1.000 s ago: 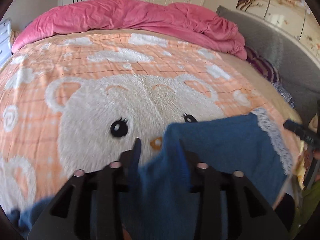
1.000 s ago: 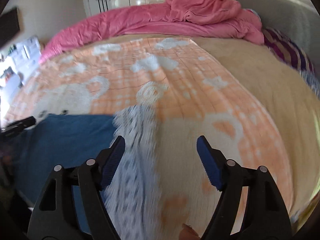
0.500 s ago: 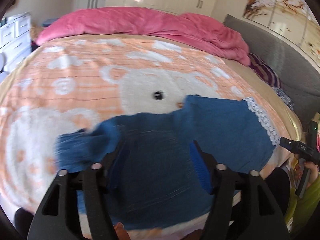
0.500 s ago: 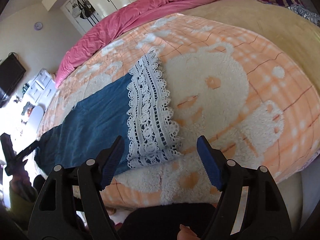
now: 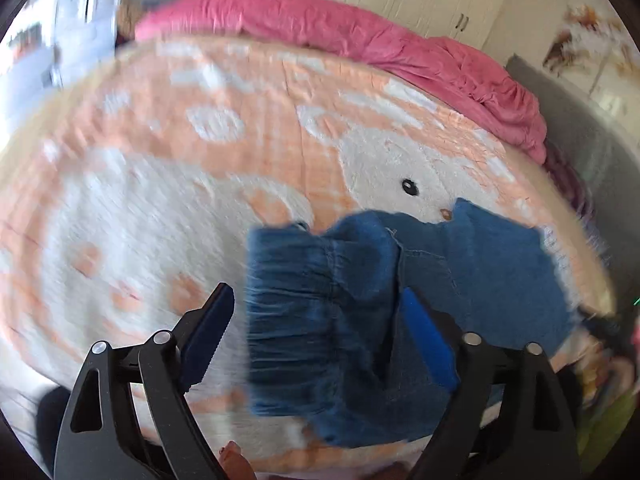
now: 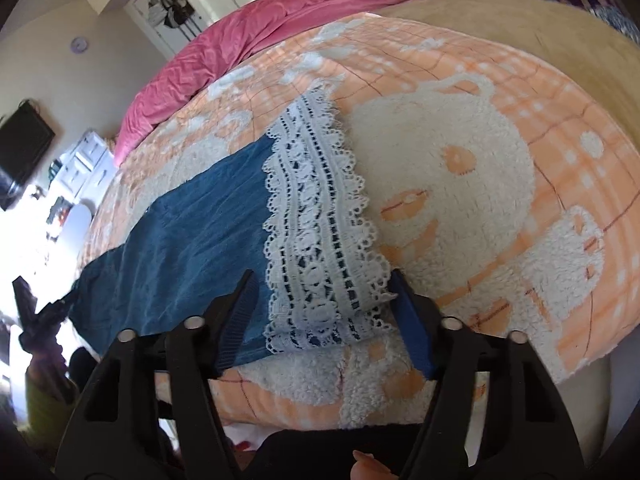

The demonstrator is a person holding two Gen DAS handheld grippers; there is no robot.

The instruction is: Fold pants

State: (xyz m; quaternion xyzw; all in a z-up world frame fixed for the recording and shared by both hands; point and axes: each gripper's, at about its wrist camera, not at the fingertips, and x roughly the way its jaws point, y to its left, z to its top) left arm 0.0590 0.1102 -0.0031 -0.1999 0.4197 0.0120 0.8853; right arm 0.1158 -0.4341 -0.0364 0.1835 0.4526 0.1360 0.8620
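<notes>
Left claw [image 5: 316, 330]: jaws wide apart, just been opening, angled downward; cloth lies between the blue pads, neither pad pressing it. Right claw [image 6: 320, 312]: angled downward, jaws just been closing, half-spread, straddling a lace edge, pads not yet pressing. A fingertip [image 6: 366, 466] shows at the frame's bottom edge.

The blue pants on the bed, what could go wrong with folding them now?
The right gripper, jaws just closing around the lace hem, may pinch the fuzzy blanket too. The pants lie near the bed's edge and could slide off. The left gripper is open, so the waistband could bunch.
</notes>
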